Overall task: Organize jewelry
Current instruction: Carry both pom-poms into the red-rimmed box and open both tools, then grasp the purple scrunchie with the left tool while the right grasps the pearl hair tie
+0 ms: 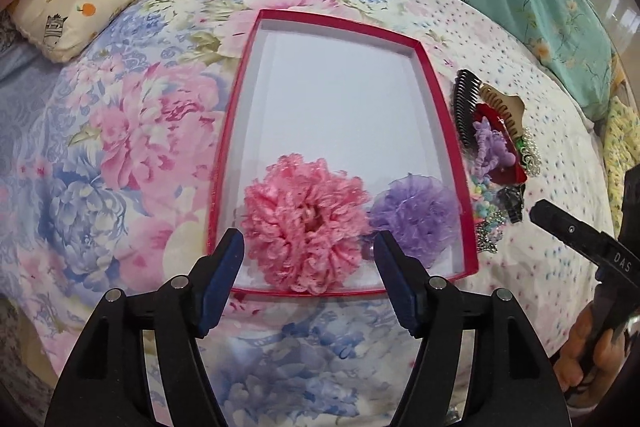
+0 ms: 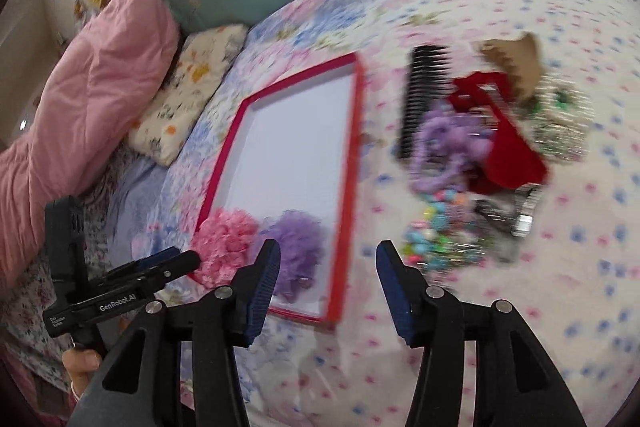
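Both sets of fingers are apart and empty: my left gripper (image 1: 310, 251) hangs over the near end of the red tray (image 1: 448, 115) with the pink scrunchie (image 1: 306, 223) showing between the tips, pads not pressing it; my right gripper (image 2: 328, 259) is open over bare bedspread (image 2: 480, 347) between the tray and the pile. In the tray so far: pink scrunchie at the near left, slightly overhanging the near rim, and the purple mesh scrunchie (image 1: 414, 215) beside it, the two close or just touching. Further right, on the bed, the unsorted heap (image 2: 472, 163): black comb (image 2: 420, 99), tan claw clip (image 2: 512, 67), red piece, lilac scrunchie, coloured beads, silver chains. Risks as I judge them: the heap is tangled, so grabbing one item could drag chains or beads along; the right view is blurred, so aim is poor; soft bedding may tilt the tray if I press its rim.
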{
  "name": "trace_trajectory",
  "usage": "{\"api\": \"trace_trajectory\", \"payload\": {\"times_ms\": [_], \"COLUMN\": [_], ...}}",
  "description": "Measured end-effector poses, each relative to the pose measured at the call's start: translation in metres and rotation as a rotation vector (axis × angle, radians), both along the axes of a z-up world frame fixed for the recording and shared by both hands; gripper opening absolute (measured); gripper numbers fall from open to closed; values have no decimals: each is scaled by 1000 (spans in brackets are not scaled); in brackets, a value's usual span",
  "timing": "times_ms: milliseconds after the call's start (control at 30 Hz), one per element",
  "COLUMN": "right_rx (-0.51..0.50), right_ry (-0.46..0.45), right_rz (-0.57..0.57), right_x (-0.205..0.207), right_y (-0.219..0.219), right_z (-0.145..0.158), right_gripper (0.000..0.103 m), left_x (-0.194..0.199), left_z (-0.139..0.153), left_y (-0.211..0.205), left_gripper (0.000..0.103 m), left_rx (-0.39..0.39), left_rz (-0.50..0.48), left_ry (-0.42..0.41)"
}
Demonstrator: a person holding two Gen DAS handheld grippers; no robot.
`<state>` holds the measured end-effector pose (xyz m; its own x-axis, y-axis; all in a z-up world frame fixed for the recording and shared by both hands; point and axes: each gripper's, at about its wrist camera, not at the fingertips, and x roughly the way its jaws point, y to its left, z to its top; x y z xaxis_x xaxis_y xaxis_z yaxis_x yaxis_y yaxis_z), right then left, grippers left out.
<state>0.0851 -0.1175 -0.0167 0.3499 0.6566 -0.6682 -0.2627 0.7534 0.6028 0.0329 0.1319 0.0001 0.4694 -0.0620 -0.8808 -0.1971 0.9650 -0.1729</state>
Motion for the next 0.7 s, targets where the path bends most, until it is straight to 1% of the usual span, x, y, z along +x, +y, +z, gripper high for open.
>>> {"api": "trace_trajectory", "payload": {"times_ms": [167,433,700], "right_rx": [1,-9,-21], "right_ry": [22,18,23], "right_rz": [-96,-195,-245], "right_x": [1,2,11], "right_y": [-39,-84,-98], "right_z": [-6,-8,-15], "right_gripper": [53,53,53], "left_x": [5,15,31], "left_z": [0,3,9], "left_y": [-14,-39,-64], "left_gripper": [67,67,67], "left_rx": [-11,-20,-25], "left_rz": [-18,-72,-128], "left_ry": [0,-5,-20]}}
